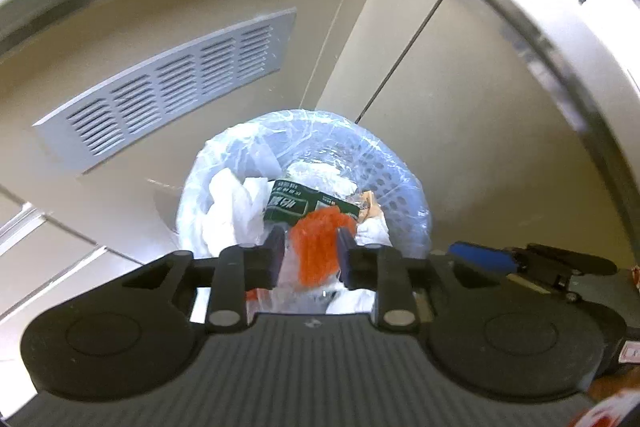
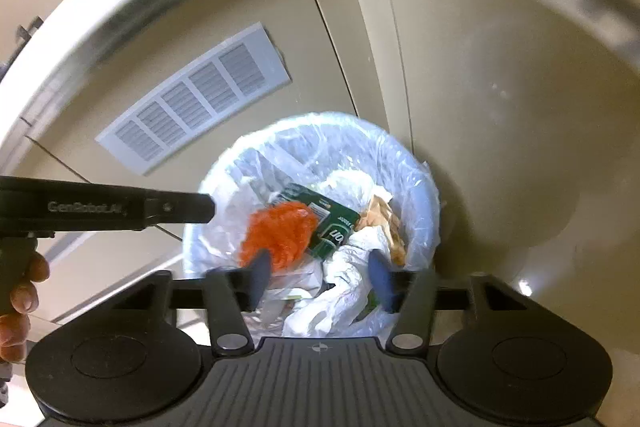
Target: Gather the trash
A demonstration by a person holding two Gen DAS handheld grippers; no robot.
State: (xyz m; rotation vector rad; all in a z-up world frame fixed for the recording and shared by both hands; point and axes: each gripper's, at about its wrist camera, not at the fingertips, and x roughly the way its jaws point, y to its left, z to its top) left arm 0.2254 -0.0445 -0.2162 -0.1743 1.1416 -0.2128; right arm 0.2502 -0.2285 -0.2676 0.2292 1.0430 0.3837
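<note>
Claws [image 1: 310,255] [image 2: 320,277] parted, empty, above bin [image 2: 428,195].

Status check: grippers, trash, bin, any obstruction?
Left gripper open, empty, above bin. Right gripper open, empty. Orange mesh on top of green carton and white wrappers, inside the bin. Nothing blocking.

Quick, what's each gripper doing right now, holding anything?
Left gripper: open, holding nothing; the orange mesh lies in the bin below.
Right gripper: open, empty.
</note>
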